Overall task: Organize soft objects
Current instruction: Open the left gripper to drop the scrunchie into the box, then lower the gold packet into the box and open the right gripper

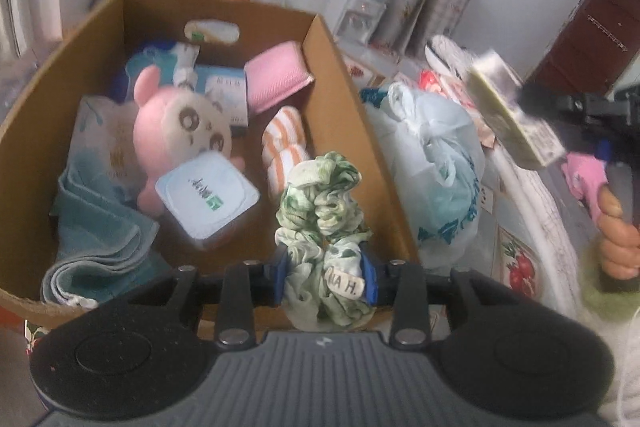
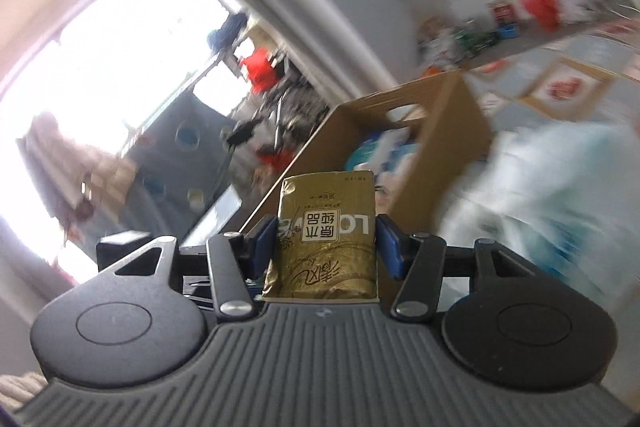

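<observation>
Left wrist view: the left gripper (image 1: 326,277) is clamped on a green-and-white scrunchie (image 1: 322,223), its blue pads pressing the fabric from both sides. The scrunchie's long axis runs straight out along the fingers, the bunched end pointing away from the camera and a small white tag sitting near the right pad. It hangs over the near corner of an open cardboard box (image 1: 348,75). Ahead and to the left of the gripper, inside the box, lie a pink plush toy (image 1: 180,131), a pale blue tissue pack (image 1: 206,197), a folded teal towel (image 1: 96,227), an orange-striped cloth (image 1: 282,147) and a pink sponge (image 1: 276,75). Just right of the box sits a tied plastic bag (image 1: 436,167). Far right, a hand (image 1: 618,239) carries the right gripper, blurred, with a flat pack in it.

Right wrist view: the right gripper (image 2: 326,243) is closed on a gold tissue pack (image 2: 328,235) — pads against both its sides. The pack's long axis lies along the fingers, its far end pointing toward the cardboard box (image 2: 460,115) just ahead. The print reads upside down. The rest is motion-blurred.
</observation>
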A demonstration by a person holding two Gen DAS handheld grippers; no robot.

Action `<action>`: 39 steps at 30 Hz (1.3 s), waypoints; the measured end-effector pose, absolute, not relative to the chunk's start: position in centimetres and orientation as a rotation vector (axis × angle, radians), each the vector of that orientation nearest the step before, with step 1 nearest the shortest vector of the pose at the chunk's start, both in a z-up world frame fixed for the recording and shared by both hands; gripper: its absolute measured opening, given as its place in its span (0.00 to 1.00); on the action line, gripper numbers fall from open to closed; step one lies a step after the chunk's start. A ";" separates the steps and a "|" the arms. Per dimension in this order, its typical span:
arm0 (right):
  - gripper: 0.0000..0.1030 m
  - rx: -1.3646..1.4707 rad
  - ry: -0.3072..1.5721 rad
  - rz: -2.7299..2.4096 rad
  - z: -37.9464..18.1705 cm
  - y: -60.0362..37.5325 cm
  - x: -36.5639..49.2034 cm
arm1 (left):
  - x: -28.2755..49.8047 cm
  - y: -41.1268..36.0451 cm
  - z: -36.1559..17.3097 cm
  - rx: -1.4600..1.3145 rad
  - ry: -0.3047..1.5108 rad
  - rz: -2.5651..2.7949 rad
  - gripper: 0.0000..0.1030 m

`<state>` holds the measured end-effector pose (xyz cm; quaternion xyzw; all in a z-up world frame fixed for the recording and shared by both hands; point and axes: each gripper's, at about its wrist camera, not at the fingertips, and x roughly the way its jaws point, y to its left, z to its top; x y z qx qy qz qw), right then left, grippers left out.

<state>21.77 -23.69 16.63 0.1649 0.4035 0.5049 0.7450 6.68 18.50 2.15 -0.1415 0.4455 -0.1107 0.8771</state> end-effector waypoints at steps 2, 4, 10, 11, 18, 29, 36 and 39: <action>0.51 0.295 0.914 1.135 16.8 -20.6 22.1 | 7.2 19.3 2.0 -0.297 0.967 -0.242 0.37; 0.51 0.215 0.950 1.152 16.7 -17.4 22.1 | 7.6 19.7 1.8 -0.290 0.999 -0.248 0.39; 0.51 0.002 1.040 1.138 15.7 -11.5 22.2 | 8.2 19.9 1.7 -0.247 1.025 -0.254 0.53; 0.51 -0.030 1.050 1.134 15.6 -10.8 22.0 | 8.2 20.0 1.7 -0.253 1.027 -0.257 0.54; 0.52 -0.170 1.089 1.115 14.1 -8.4 21.8 | 8.1 21.3 1.4 -0.322 1.037 -0.248 0.72; 0.52 -0.217 1.081 1.096 13.8 -7.2 23.3 | 6.8 22.2 2.5 -0.326 0.962 -0.199 0.85; 0.52 -0.278 1.066 1.105 13.8 -6.4 22.8 | 5.3 23.2 3.3 -0.341 0.922 -0.174 0.85; 0.52 -0.297 1.059 1.118 13.9 -6.2 22.5 | 4.4 23.8 3.4 -0.364 0.909 -0.157 0.85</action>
